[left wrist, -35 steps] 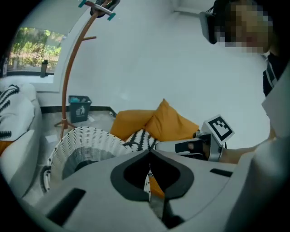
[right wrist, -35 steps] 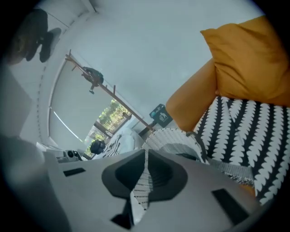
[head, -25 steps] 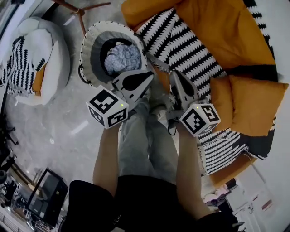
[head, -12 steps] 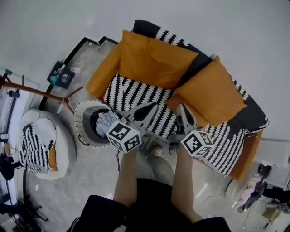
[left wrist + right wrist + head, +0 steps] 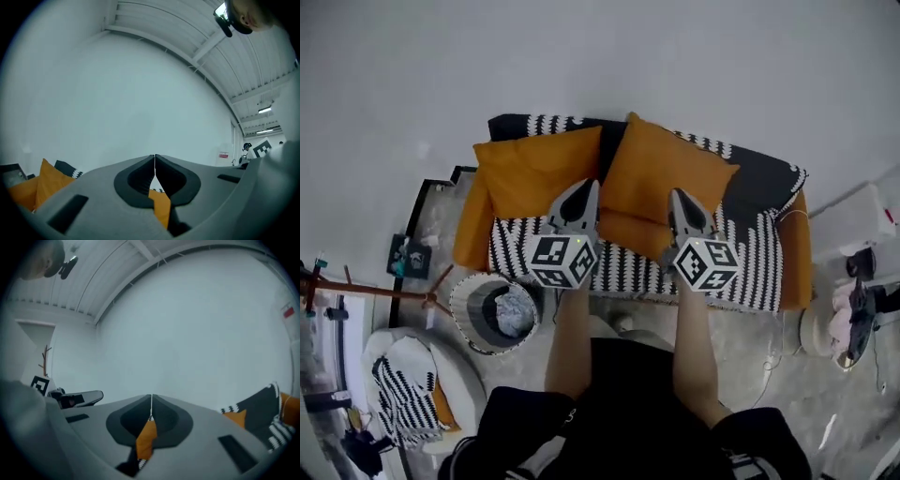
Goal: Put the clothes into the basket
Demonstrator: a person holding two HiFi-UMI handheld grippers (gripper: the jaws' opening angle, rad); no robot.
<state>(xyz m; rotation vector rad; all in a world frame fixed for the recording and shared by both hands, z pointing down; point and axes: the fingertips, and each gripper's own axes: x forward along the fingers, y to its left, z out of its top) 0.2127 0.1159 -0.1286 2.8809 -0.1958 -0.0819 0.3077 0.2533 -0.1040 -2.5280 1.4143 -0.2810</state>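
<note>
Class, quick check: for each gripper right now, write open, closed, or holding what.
Left gripper: closed, nothing between the jaws.
Right gripper: closed, nothing between the jaws.

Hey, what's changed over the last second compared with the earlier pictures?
Both the left gripper and right gripper have lifted from low beside the basket to point level toward the orange cushions. Nothing was grabbed or released. Unchanged: both jaws shut and empty, bluish clothes lying in the basket.
</note>
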